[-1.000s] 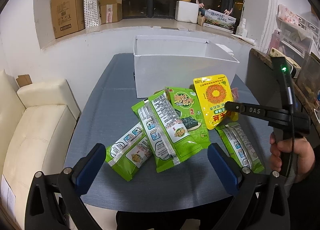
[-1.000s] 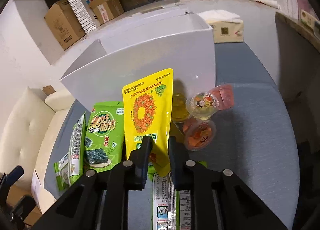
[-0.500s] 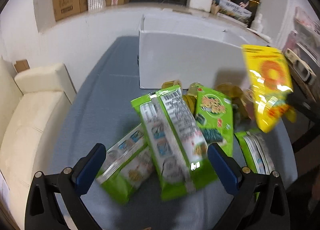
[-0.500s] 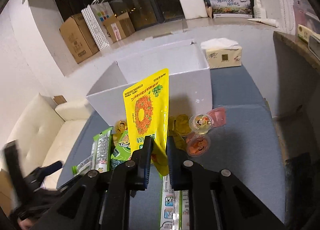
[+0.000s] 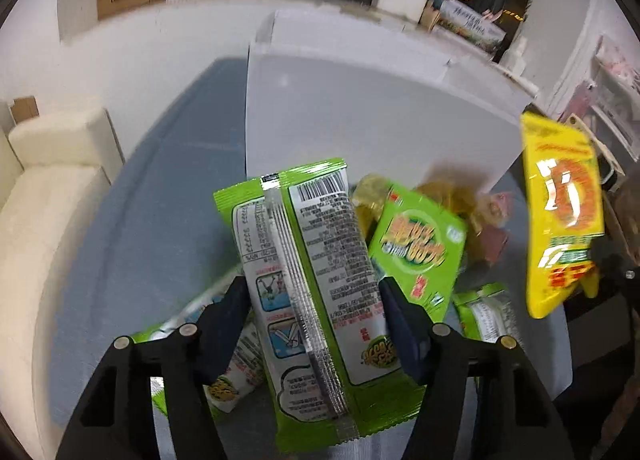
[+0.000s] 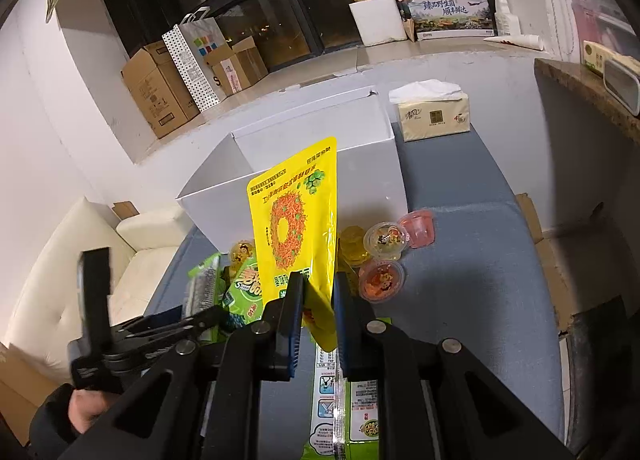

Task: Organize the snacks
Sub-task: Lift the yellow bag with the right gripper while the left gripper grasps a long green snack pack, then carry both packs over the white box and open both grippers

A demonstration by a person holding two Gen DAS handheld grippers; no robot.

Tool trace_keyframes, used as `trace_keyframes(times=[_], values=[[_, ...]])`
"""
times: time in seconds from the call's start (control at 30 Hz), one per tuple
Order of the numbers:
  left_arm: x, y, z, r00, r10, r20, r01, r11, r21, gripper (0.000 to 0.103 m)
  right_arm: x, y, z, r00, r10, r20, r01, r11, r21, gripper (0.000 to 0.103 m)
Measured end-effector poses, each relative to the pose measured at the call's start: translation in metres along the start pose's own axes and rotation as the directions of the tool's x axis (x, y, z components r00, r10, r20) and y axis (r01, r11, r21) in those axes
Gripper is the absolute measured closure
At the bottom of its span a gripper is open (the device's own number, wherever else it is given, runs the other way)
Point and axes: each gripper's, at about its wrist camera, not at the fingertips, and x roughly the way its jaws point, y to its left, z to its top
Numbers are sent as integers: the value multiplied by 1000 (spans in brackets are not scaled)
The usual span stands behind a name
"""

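Note:
My right gripper (image 6: 318, 300) is shut on a yellow snack pouch (image 6: 298, 219) and holds it upright above the table, in front of the open white box (image 6: 304, 163). The pouch also shows at the right of the left wrist view (image 5: 560, 211). My left gripper (image 5: 314, 300) has its fingers on both sides of a green snack bag (image 5: 316, 280) lying back side up on the pile, jaws partly closed around it. A green seaweed pack (image 5: 416, 244) lies beside it. Other green bags (image 5: 224, 376) lie underneath.
Several small jelly cups (image 6: 382, 260) sit on the blue-grey table (image 6: 480, 260) by the box. A tissue pack (image 6: 434, 115) stands behind the box. A cream sofa (image 5: 44, 195) is to the left. Cardboard boxes (image 6: 160, 87) line the windowsill.
My right gripper lifted the yellow pouch off the pile toward the box. My left gripper moved forward and down over the green bag, and its jaws closed in around it.

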Motion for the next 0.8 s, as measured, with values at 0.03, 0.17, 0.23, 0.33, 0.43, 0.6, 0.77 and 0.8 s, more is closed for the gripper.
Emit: trace_keyframes(times=[0.03, 0.17, 0.23, 0.33, 0.43, 0.6, 0.77, 0.8], values=[[-6, -1, 1, 1000, -7, 16, 7, 1000, 5, 33, -1, 1, 0, 1000, 1, 4, -1, 1000, 5, 88], [-40, -12, 14, 992, -32, 118, 25, 998, 61, 33, -5, 3, 7, 999, 22, 24, -22, 1000, 2, 88], [-48, -21, 30, 988, -21, 150, 5, 994, 107, 33, -5, 3, 17, 999, 29, 35, -29, 1000, 4, 88], [-50, -29, 64, 984, -37, 175, 15, 992, 127, 33, 2, 6, 42, 998, 39, 44, -39, 999, -3, 88], [-49, -34, 98, 978, -28, 206, -5, 987, 159, 33, 10, 6, 71, 997, 54, 61, -54, 999, -4, 88], [-42, -40, 161, 967, -24, 252, -26, 981, 194, 33, 35, 6, 124, 996, 58, 65, -58, 998, -5, 88], [0, -37, 198, 977, 15, 215, -62, 974, 218, 33, 70, 8, 163, 998, 40, 44, -39, 999, -27, 88], [6, -36, 201, 978, 21, 207, -67, 974, 217, 30, 80, 8, 169, 999, 36, 27, -35, 999, -28, 88]])
